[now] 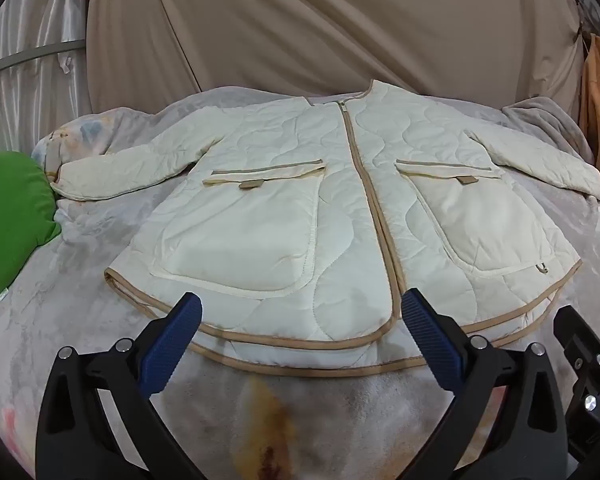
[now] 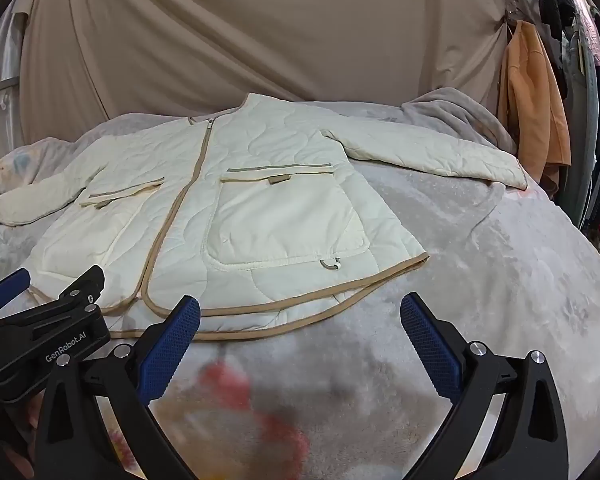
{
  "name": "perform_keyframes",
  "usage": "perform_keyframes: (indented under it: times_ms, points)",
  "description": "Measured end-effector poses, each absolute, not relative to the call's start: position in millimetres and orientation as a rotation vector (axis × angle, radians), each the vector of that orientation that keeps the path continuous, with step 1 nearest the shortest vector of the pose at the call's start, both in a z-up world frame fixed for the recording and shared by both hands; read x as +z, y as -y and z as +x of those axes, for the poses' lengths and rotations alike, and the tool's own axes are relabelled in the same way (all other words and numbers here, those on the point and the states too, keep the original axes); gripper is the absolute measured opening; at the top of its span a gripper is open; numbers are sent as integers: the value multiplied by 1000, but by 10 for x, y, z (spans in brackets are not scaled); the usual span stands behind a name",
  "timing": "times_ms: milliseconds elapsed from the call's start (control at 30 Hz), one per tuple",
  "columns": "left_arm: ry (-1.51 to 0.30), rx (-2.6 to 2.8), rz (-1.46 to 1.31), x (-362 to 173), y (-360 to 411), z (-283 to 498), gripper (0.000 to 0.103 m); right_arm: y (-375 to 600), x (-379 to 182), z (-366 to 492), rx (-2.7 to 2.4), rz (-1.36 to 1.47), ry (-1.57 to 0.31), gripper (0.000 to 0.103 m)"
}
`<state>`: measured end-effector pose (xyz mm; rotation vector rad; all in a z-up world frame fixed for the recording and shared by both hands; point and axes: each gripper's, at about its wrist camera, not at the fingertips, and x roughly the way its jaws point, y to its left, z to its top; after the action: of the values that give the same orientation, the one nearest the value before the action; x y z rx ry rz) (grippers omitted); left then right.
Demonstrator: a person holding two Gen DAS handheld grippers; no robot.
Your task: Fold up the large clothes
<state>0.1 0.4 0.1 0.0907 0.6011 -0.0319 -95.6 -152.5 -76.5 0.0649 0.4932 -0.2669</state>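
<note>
A cream quilted jacket with tan trim, a closed front zip and two large pockets lies flat, front up, on a grey fleece blanket, sleeves spread to both sides. It also shows in the right wrist view. My left gripper is open and empty, hovering at the jacket's hem near the zip bottom. My right gripper is open and empty, just off the hem's right part. The left gripper's body shows at lower left in the right wrist view.
A green cushion lies at the left edge of the bed. A beige cloth backdrop hangs behind. An orange garment and dark clothes hang at the right. A bunched grey blanket sits behind the right sleeve.
</note>
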Motion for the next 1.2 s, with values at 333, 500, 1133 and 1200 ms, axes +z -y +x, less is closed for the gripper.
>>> perform_keyframes:
  times_ms: [333, 500, 1133, 1200]
  points:
    - [-597, -31, 106, -5, 5, 2, 98, 1476, -734, -924, -271, 60, -500, 98]
    - [-600, -34, 107, -19, 17, -18, 98, 1474, -741, -923, -265, 62, -505, 98]
    - [-612, -37, 114, -81, 62, -15, 97, 1448, -766, -889, -260, 59, -509, 98]
    - [-617, -37, 114, -93, 56, -5, 97, 1447, -768, -889, -257, 63, -509, 98]
